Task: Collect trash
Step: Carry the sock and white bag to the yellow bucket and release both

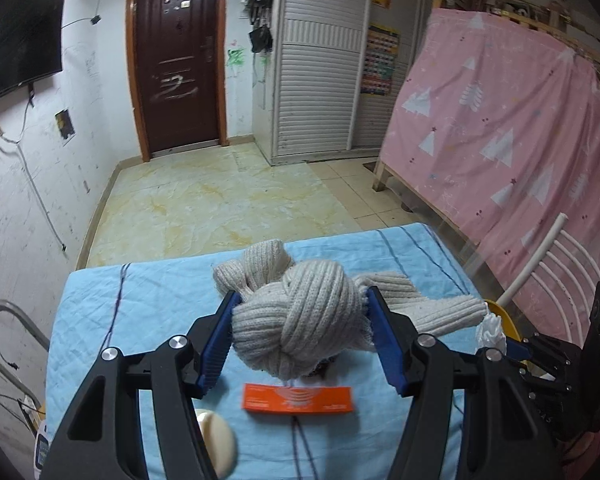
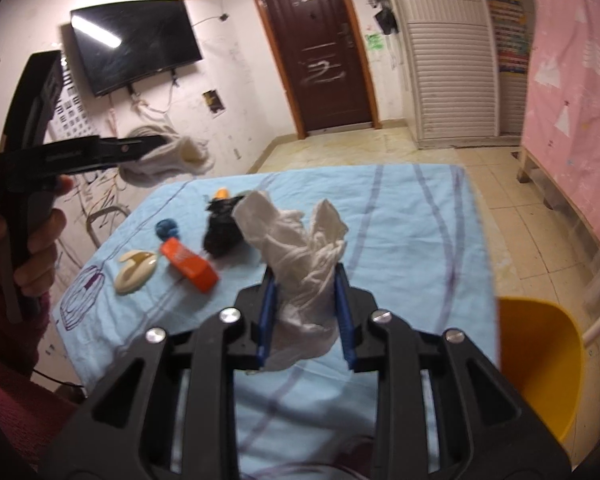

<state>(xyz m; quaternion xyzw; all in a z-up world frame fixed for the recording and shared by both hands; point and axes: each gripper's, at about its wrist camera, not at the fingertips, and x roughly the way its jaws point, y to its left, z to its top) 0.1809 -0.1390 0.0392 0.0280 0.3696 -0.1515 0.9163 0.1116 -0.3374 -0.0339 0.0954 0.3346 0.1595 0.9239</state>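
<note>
Left gripper (image 1: pixel 300 320) is clamped on a knotted grey knit cloth (image 1: pixel 300 316) at frame centre; right gripper (image 2: pixel 306 312) is clamped on a crumpled white tissue (image 2: pixel 300 256), beside a yellow bin (image 2: pixel 540 360) at lower right. Collection looks midway: an orange box (image 2: pixel 188 266), a cream hook (image 2: pixel 136 270), a blue ball (image 2: pixel 167 229) and a black wad (image 2: pixel 222 232) remain on the blue-clothed bench (image 2: pixel 400 216). Tiled floor and a dark door (image 2: pixel 320 48) fill the upper frame

Right gripper (image 2: pixel 305 312) clamps crumpled white tissue (image 2: pixel 300 256) (above blue tablecloth (image 2: pixel 400 216)).
</note>
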